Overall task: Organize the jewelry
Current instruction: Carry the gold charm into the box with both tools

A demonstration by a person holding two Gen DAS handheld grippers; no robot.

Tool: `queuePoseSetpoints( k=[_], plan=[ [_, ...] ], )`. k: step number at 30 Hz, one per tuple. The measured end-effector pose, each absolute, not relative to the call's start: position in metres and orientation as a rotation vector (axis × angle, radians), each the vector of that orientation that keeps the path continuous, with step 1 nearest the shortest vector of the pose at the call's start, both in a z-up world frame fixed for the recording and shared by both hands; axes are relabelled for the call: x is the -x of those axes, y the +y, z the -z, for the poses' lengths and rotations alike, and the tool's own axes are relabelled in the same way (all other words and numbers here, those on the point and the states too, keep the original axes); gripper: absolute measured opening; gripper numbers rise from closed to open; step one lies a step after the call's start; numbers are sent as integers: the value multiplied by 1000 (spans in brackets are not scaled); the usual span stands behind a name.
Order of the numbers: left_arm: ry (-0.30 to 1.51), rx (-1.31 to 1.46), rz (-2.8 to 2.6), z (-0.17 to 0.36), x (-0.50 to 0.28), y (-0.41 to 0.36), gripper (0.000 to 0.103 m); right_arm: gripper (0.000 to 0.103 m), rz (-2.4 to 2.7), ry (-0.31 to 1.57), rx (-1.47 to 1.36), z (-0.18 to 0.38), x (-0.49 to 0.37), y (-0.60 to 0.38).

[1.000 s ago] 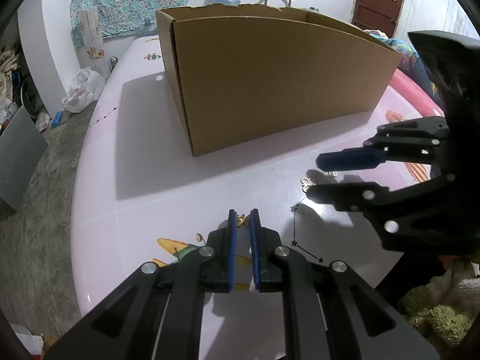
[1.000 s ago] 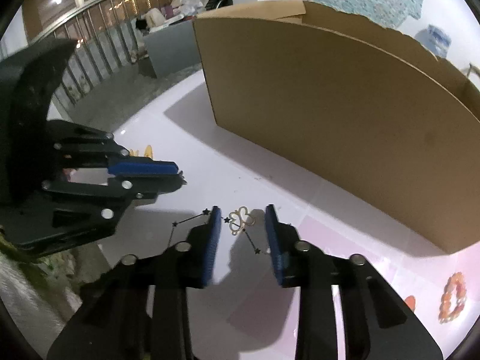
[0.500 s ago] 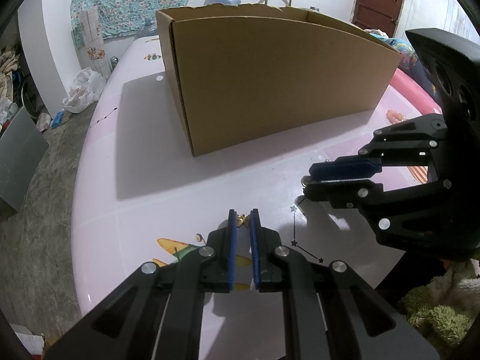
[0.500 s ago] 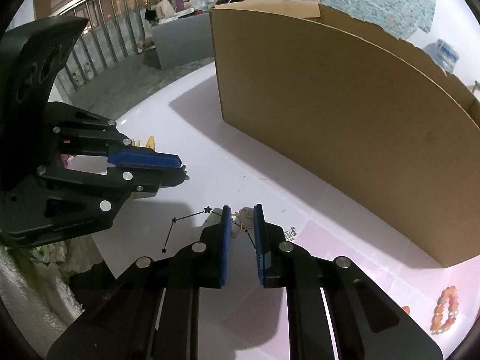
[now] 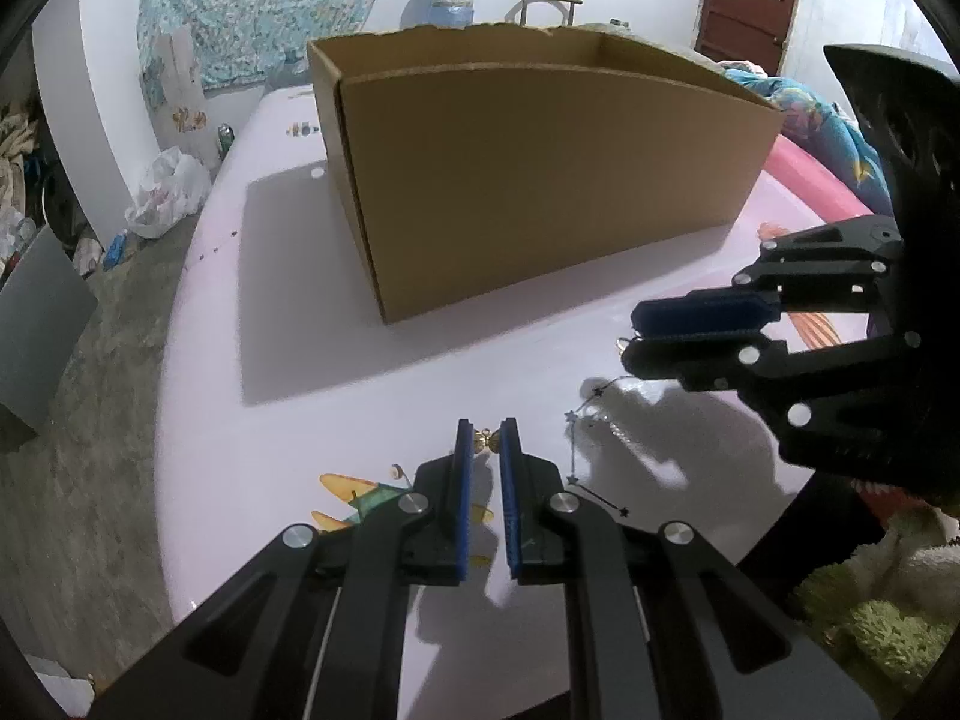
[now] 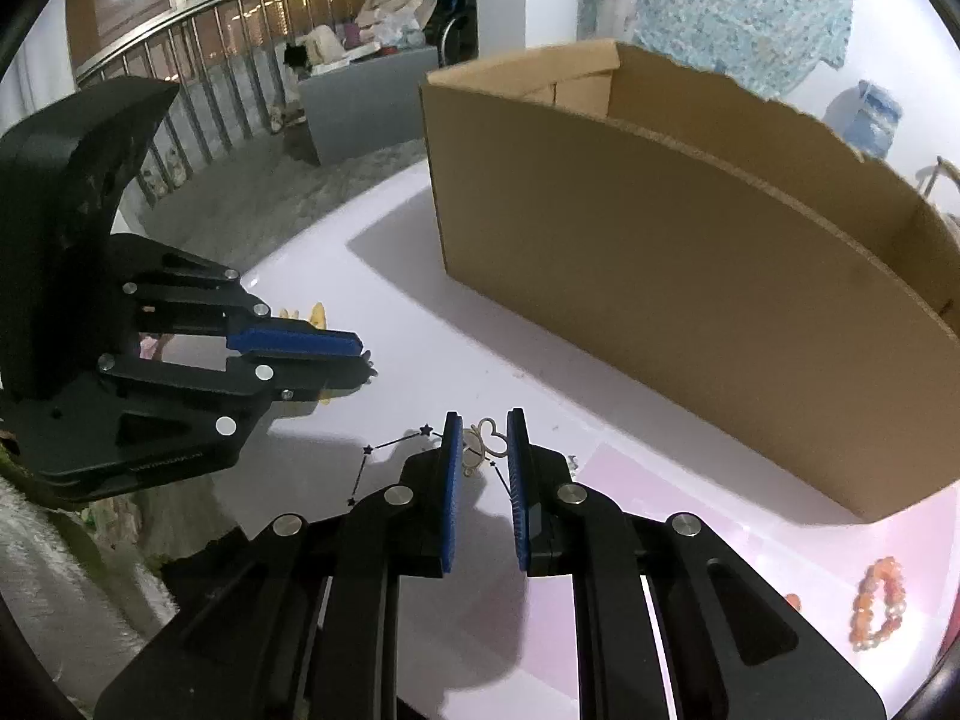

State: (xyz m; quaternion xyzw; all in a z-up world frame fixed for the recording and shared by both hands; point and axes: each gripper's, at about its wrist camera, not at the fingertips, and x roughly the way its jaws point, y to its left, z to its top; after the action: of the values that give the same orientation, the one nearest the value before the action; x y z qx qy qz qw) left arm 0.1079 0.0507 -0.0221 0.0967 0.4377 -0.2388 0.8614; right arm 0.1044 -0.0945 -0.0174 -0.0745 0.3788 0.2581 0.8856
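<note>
At the bottom of the left wrist view, my left gripper is shut on a tiny gold charm just above the pink table. My right gripper is shut on a gold openwork ornament, pinched between its blue pads and held a little off the tabletop. The two grippers hang side by side, tips pointing toward a large open cardboard box. The left wrist view shows the right gripper from the side, its shadow on the table below. The right wrist view shows the left gripper at the left.
The cardboard box fills the back of the table. An orange bead bracelet lies at the right, near the table edge. A black star-and-line pattern marks the tabletop under the grippers. Beyond the table's left edge the floor holds bags and clutter.
The right gripper's jaws have shut on the gold ornament that lay between them, and have lifted it slightly off the table. The left gripper has kept still with its charm.
</note>
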Motion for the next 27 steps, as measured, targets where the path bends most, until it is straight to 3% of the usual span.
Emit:
queuePoseSetpoints(
  k=[7, 18, 27],
  plan=[
    [842, -208, 520, -9, -96, 51, 8, 13, -506, 708, 130, -15, -89, -108],
    [600, -158, 648, -100, -116, 35, 8, 13, -402, 490, 76, -89, -94, -160],
    [749, -91, 759, -89, -211, -32, 8, 13, -407, 730, -104, -63, -170, -217]
  ],
)
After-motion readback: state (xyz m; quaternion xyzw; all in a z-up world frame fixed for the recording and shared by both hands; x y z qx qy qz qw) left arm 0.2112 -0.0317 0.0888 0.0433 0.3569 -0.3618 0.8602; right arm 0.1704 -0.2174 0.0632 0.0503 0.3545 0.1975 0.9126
